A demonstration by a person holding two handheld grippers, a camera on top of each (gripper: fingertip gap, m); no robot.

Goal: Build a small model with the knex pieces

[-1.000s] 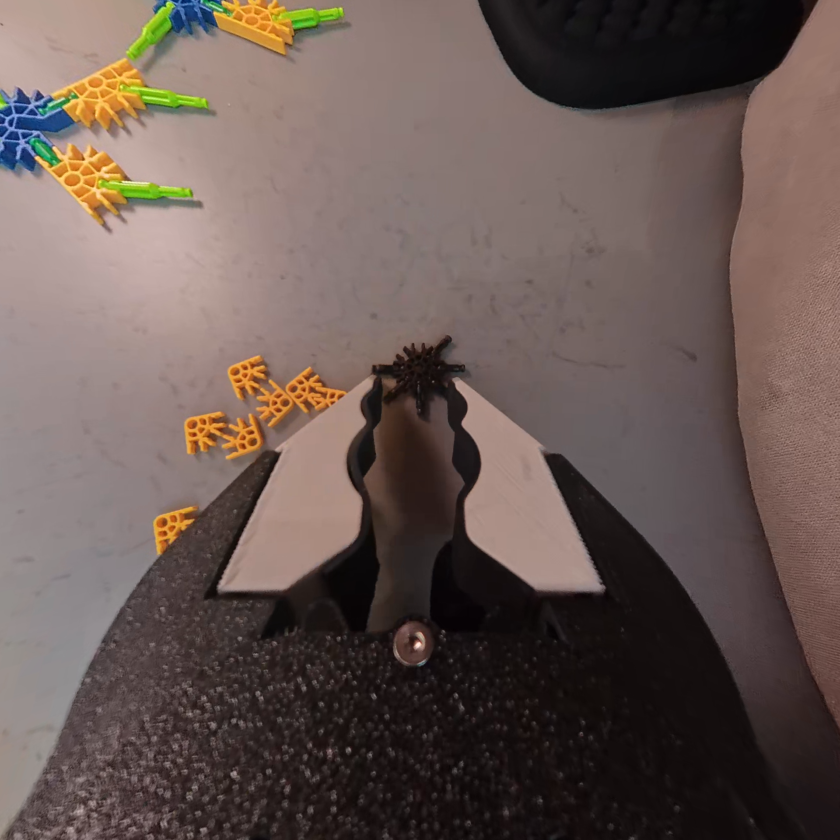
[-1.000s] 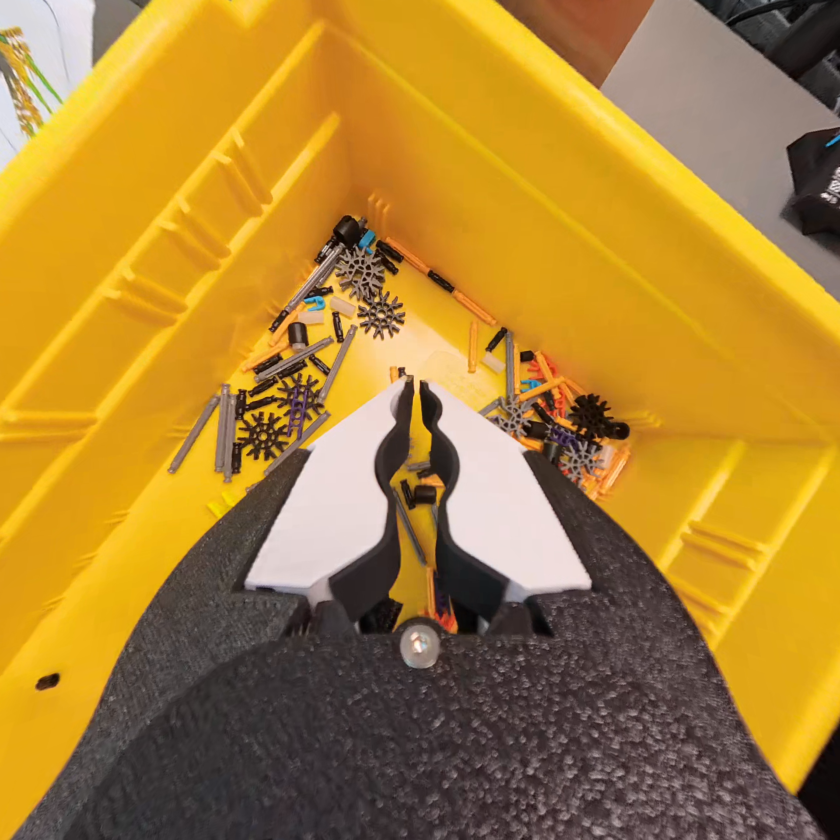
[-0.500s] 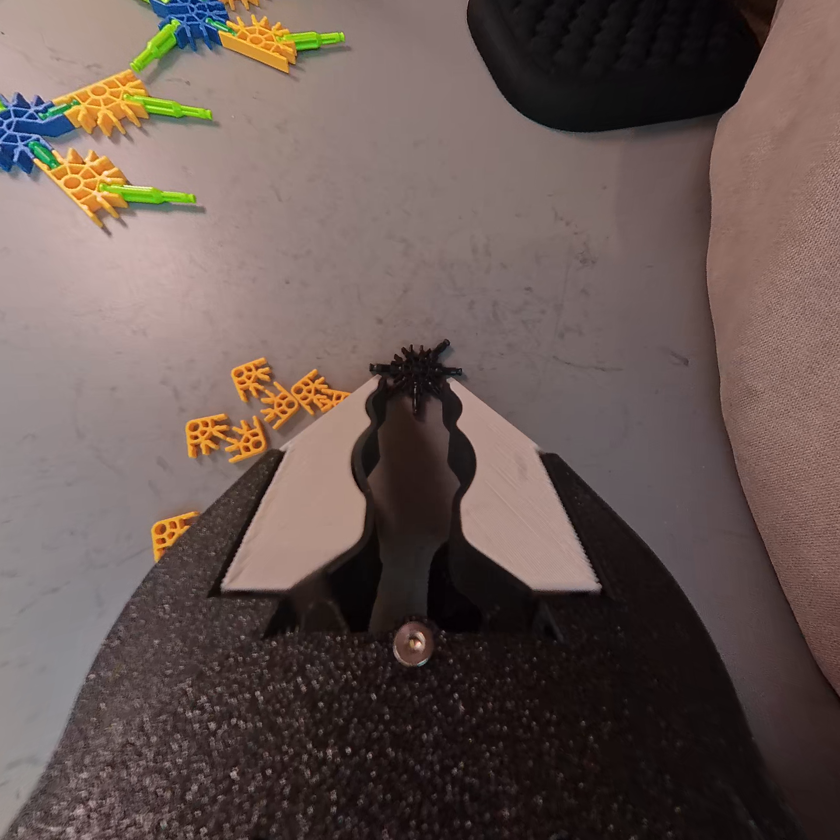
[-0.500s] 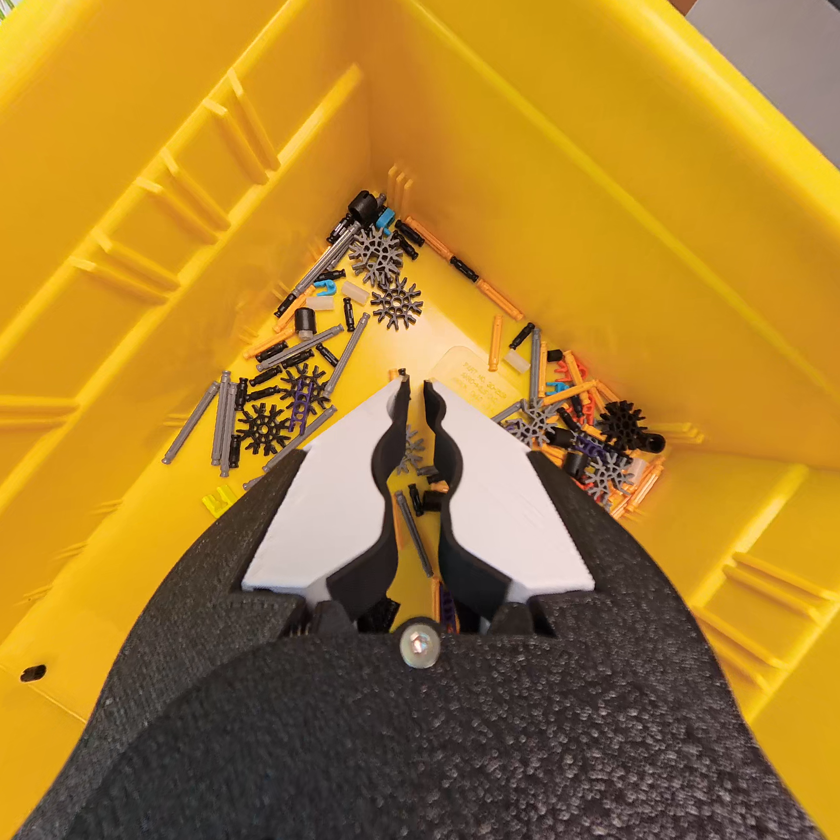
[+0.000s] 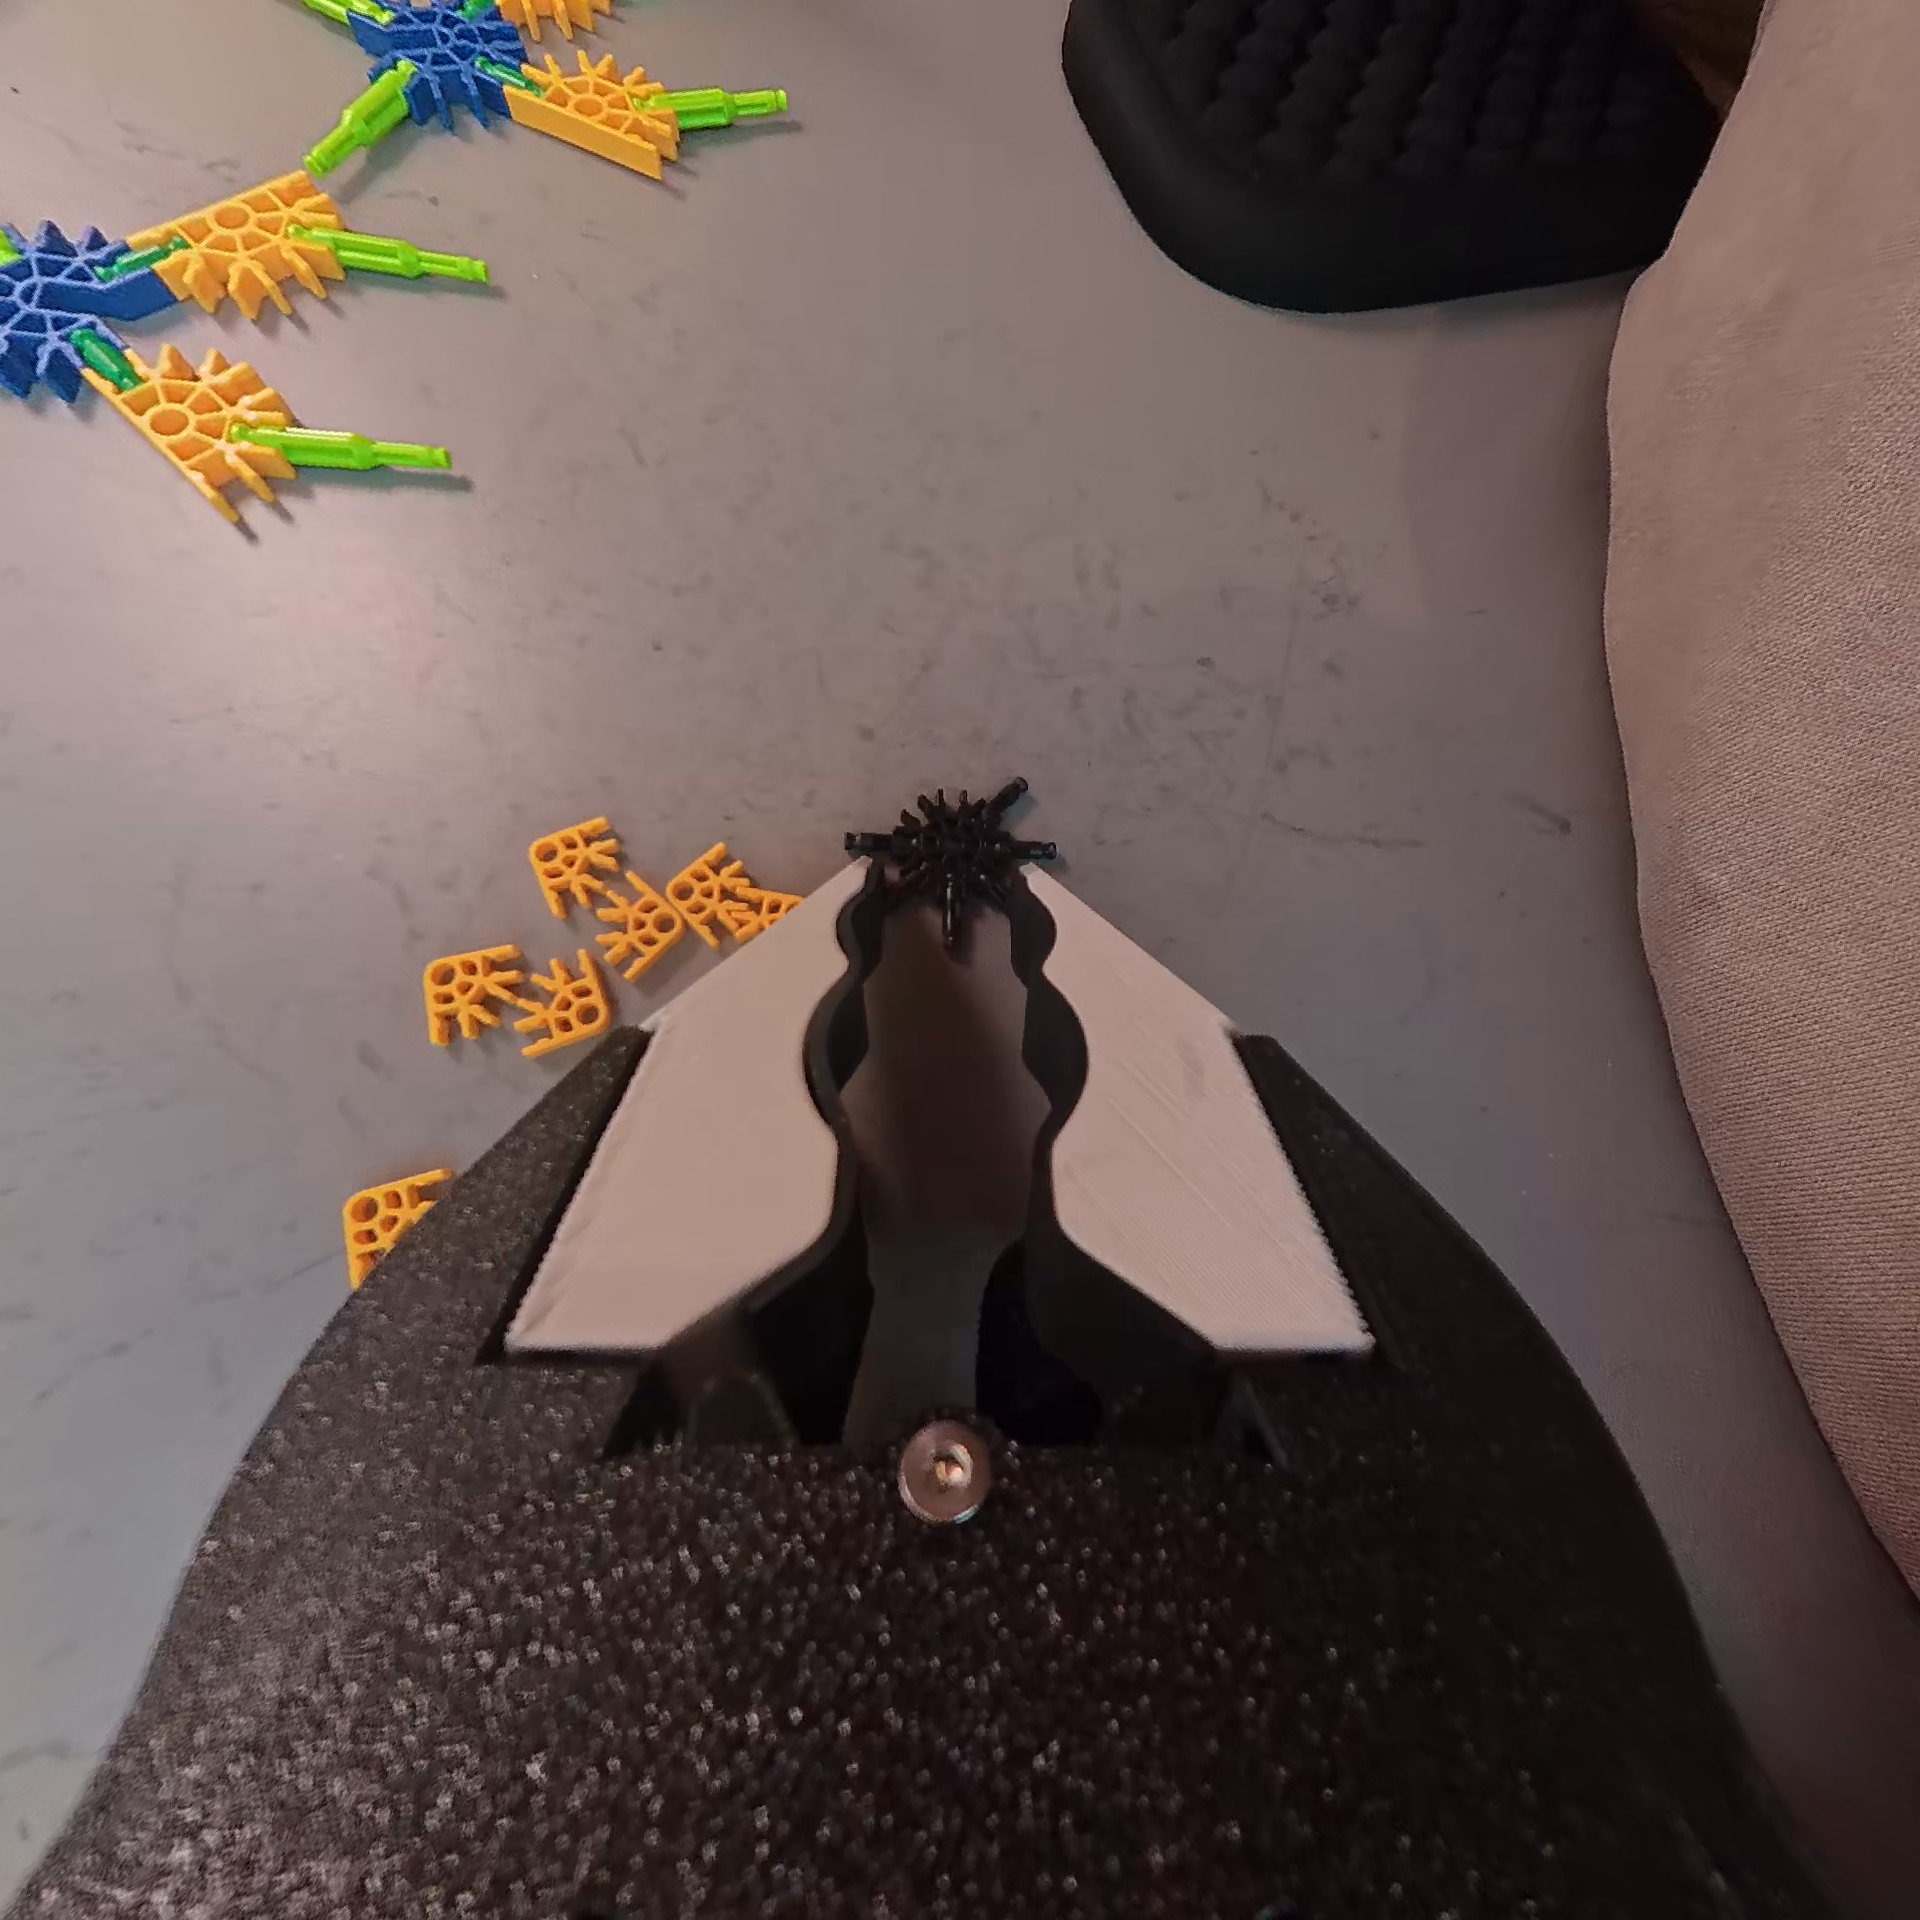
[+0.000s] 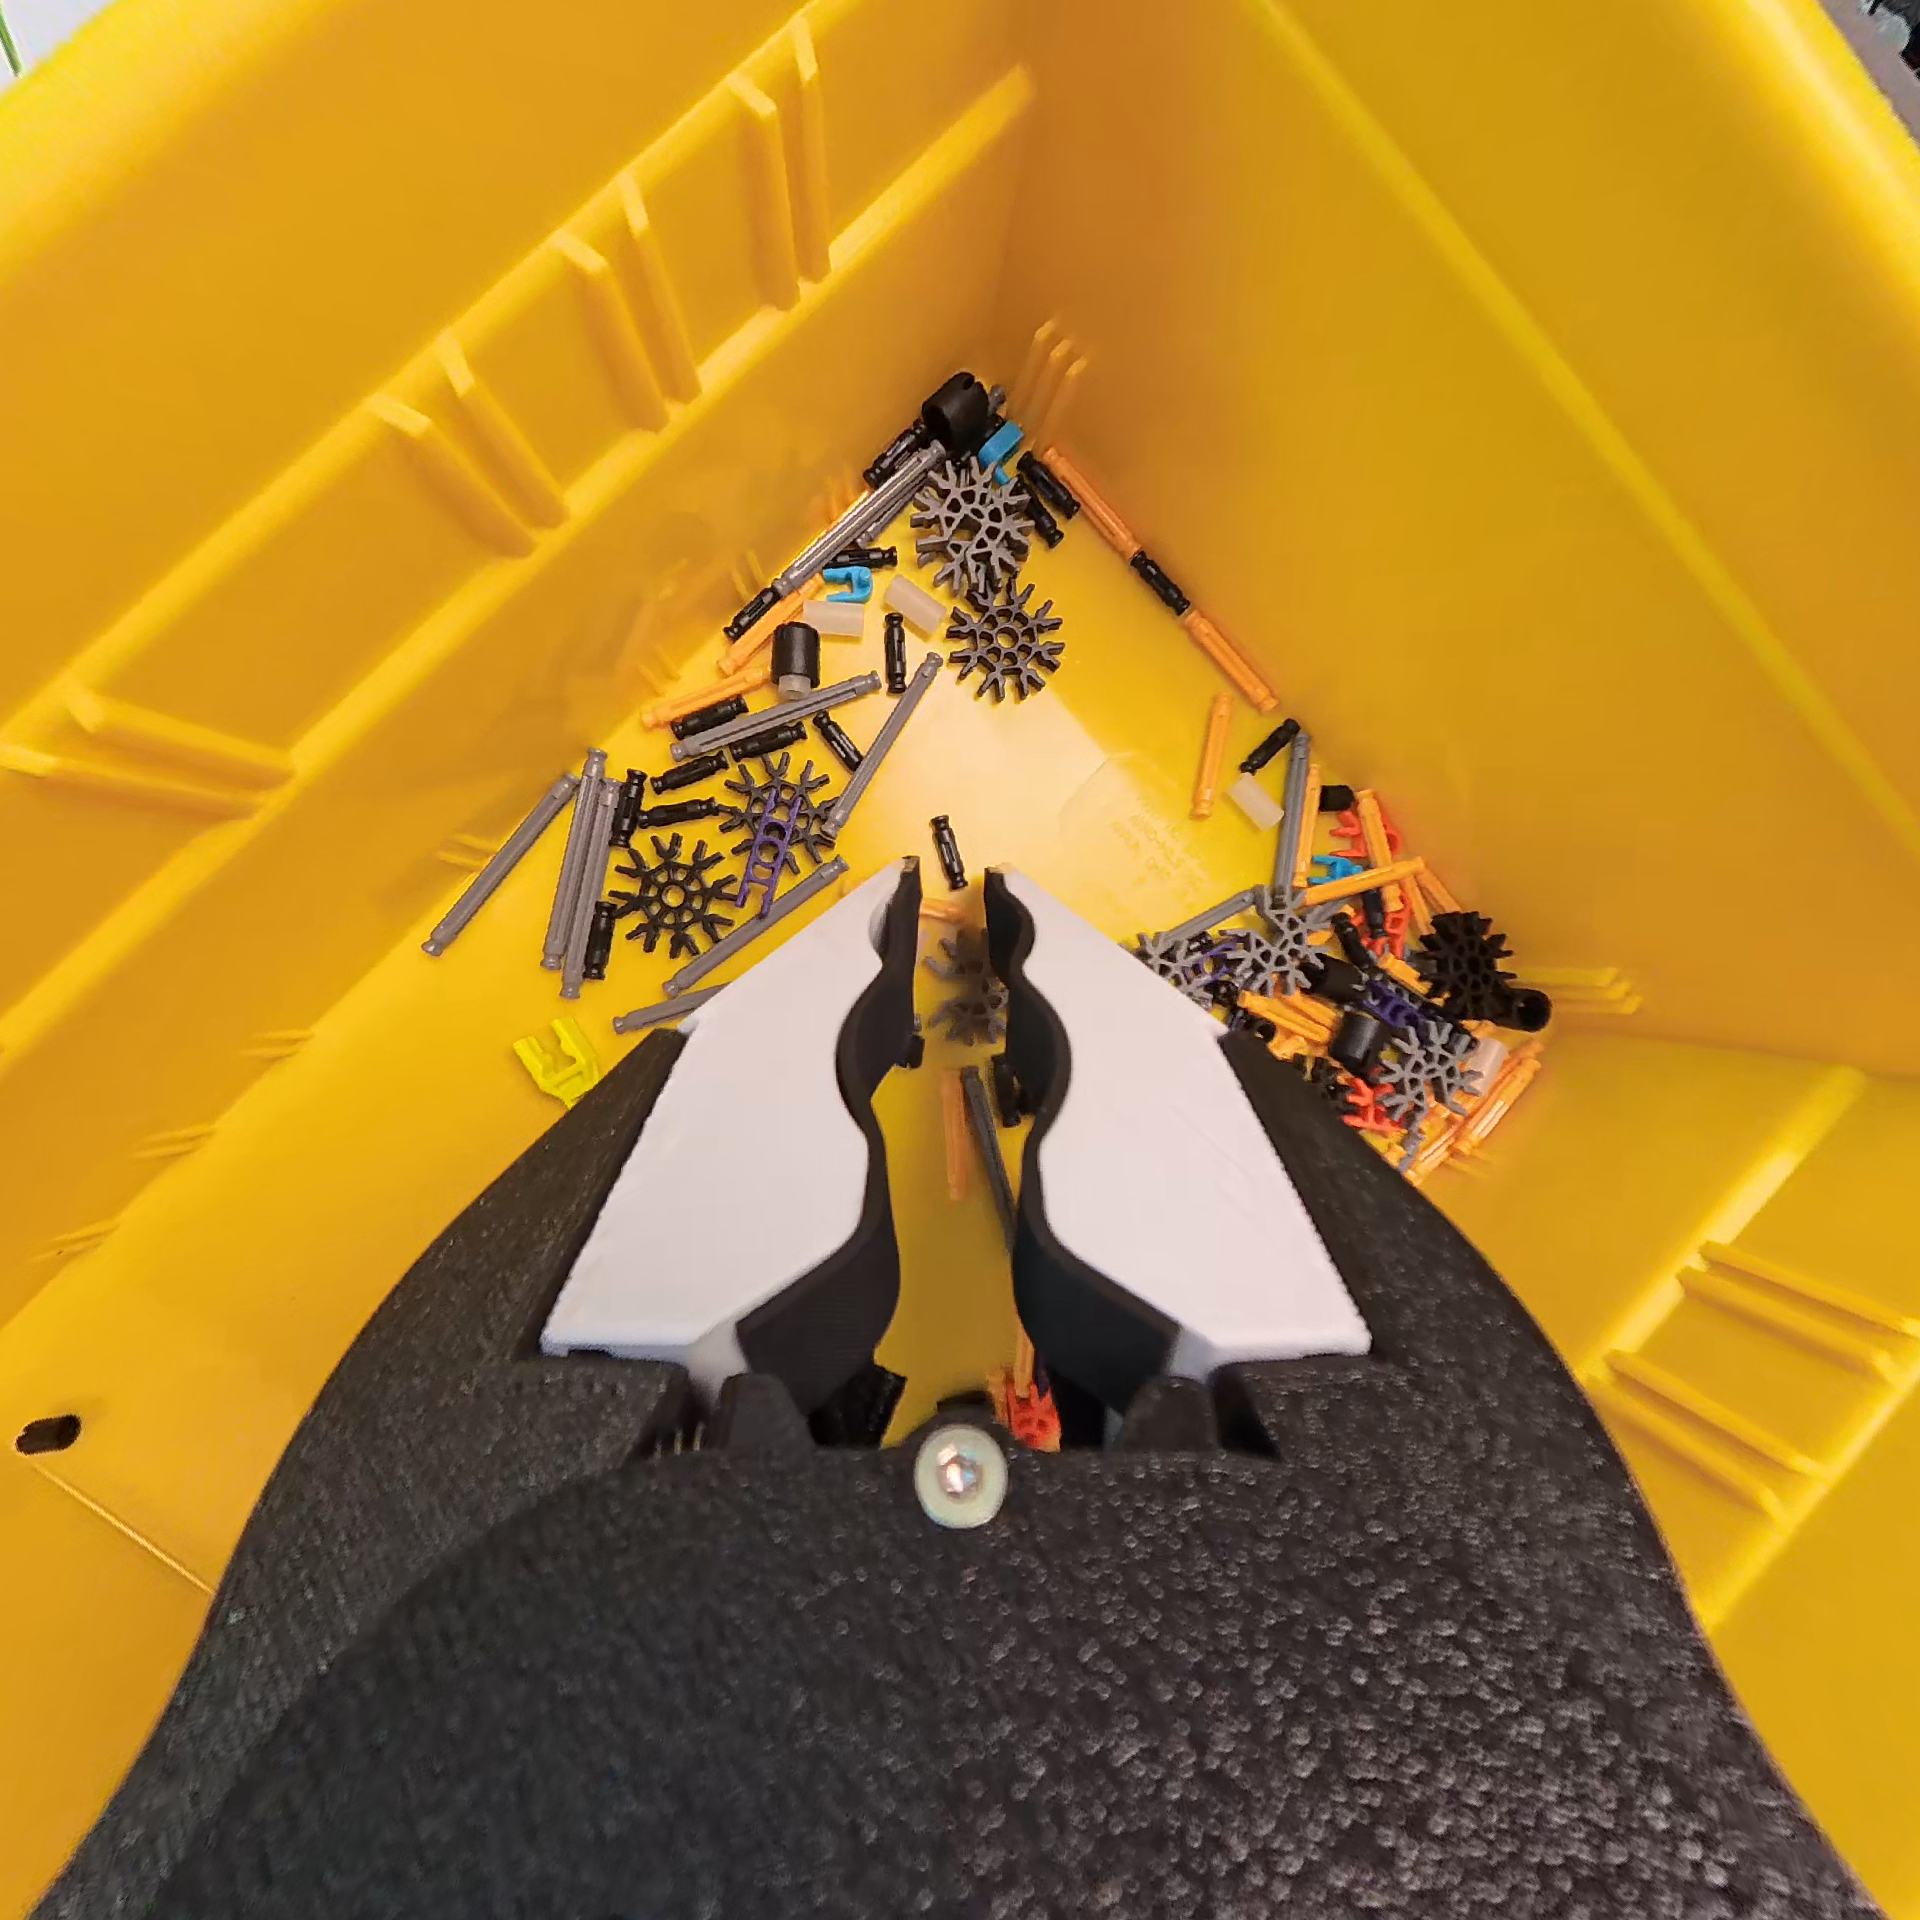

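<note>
Your left gripper (image 5: 951, 868) pinches a black snowflake connector (image 5: 951, 854) at its fingers' tips, above the grey surface (image 5: 935, 520). Your right gripper (image 6: 951, 883), fingers slightly parted and empty, hovers over a grey connector (image 6: 971, 987) inside the yellow bin (image 6: 1455, 520).

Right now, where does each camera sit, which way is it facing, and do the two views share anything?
Left wrist view: sits on the left tongs, facing down onto a grey table; its own fingers pinch a black snowflake connector.
Right wrist view: sits on the right tongs, facing down into a yellow bin of small parts; its fingers stand slightly apart.
Shared: nothing of the scene appears in both.
</note>
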